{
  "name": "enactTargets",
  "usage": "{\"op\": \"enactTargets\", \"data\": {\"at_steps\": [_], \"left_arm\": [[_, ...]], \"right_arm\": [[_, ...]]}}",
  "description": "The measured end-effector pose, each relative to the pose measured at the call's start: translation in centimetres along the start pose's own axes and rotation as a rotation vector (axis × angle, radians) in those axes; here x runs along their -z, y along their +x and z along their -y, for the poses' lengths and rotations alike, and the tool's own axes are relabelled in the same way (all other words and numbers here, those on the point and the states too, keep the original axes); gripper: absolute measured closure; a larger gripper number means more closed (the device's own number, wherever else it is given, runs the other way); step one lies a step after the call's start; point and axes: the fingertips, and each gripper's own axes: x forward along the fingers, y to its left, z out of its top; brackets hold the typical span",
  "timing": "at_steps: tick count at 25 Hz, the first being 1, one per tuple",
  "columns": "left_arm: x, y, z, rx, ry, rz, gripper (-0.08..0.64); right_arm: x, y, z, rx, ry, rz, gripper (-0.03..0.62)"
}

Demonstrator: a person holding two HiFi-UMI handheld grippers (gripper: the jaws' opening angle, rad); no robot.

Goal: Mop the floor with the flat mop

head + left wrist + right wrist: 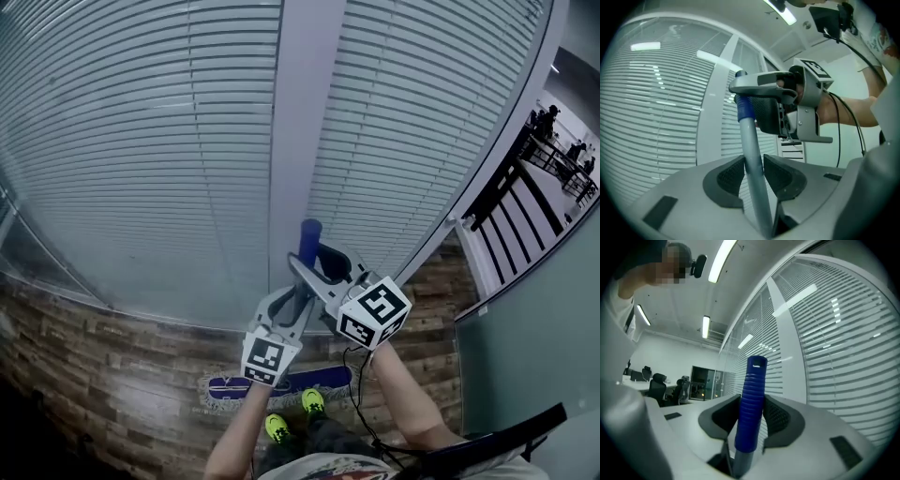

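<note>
Right claw point(747, 103) above left claw point(753, 171)

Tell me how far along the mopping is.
Done: mop picked up, left gripper clamping the grey shaft, right gripper the blue grip. In hand: mop head flat on the wooden floor. Left: the mopping itself; cleaned area can't be told.

A white pillar point(305, 112) rises between slatted blinds point(141, 159) that hang on both its sides. Well to the pillar's right runs a black railing point(511, 192).
</note>
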Motion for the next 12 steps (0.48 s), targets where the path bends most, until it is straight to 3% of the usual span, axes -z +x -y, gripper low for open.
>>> {"op": "enactTargets", "data": {"at_steps": [3, 6, 9, 12], "left_arm": [[-0.3, -1.5, 1.4, 0.095, 0.019, 0.019, 0.427], [-3.8, -3.9, 3.2, 0.138, 0.063, 0.087, 0.398], [-5.9, -5.9, 8.4, 0.206, 0.181, 0.047, 0.362], [-6.8, -5.8, 12.7, 0.257, 0.233, 0.035, 0.362]], "right_arm": [[-0.2, -1.4, -1.1, -0.02, 0.03, 0.001, 0.442], [-0.9, -4.2, -3.8, -0.083, 0.061, -0.005, 0.445], [-1.6, -8.9, -8.2, -0.141, 0.079, 0.018, 0.453], [-2.1, -11.9, -10.4, -0.166, 0.052, 0.053, 0.453]]}}
